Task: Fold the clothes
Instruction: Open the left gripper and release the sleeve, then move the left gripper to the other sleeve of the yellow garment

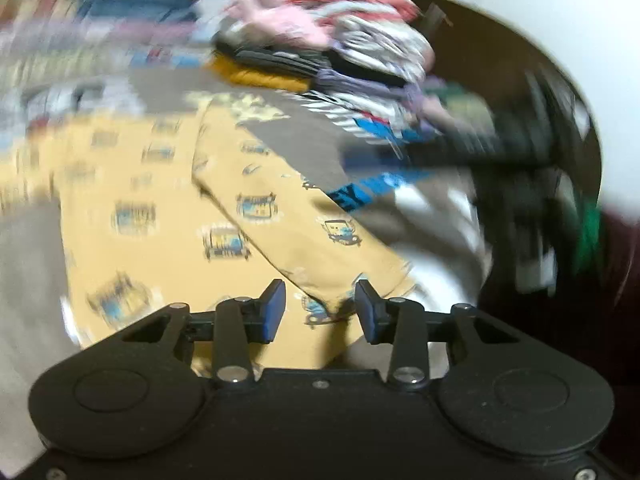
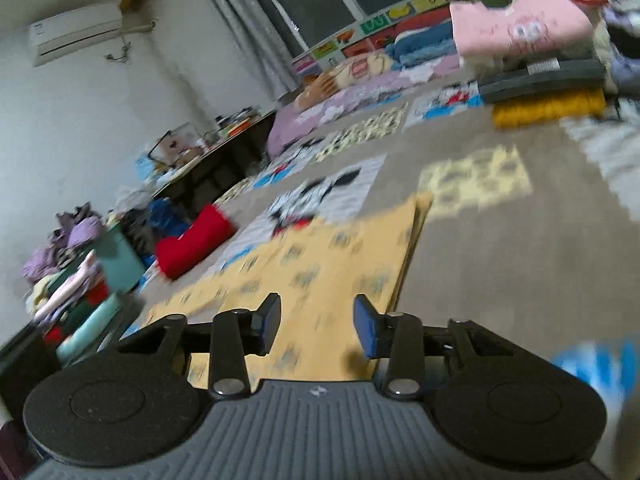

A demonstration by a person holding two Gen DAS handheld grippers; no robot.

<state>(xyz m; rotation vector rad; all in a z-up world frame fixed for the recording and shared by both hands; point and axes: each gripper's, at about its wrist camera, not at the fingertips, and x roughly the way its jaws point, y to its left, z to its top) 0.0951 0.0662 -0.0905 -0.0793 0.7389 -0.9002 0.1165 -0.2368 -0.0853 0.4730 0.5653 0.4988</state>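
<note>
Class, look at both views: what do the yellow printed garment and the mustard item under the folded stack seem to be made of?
Yellow printed garment: probably soft matte woven or knit cotton; it creases and folds flat. Mustard item: likely chunky knit yarn, judging by its bumpy ribbed surface, though blur leaves this uncertain.

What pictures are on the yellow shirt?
Little blue cartoon buses on the yellow shirt, clearest in the left wrist view.

No lettering reads whole; blue garment [image 1: 372,190] shows "EY" (blurred, partial).
</note>
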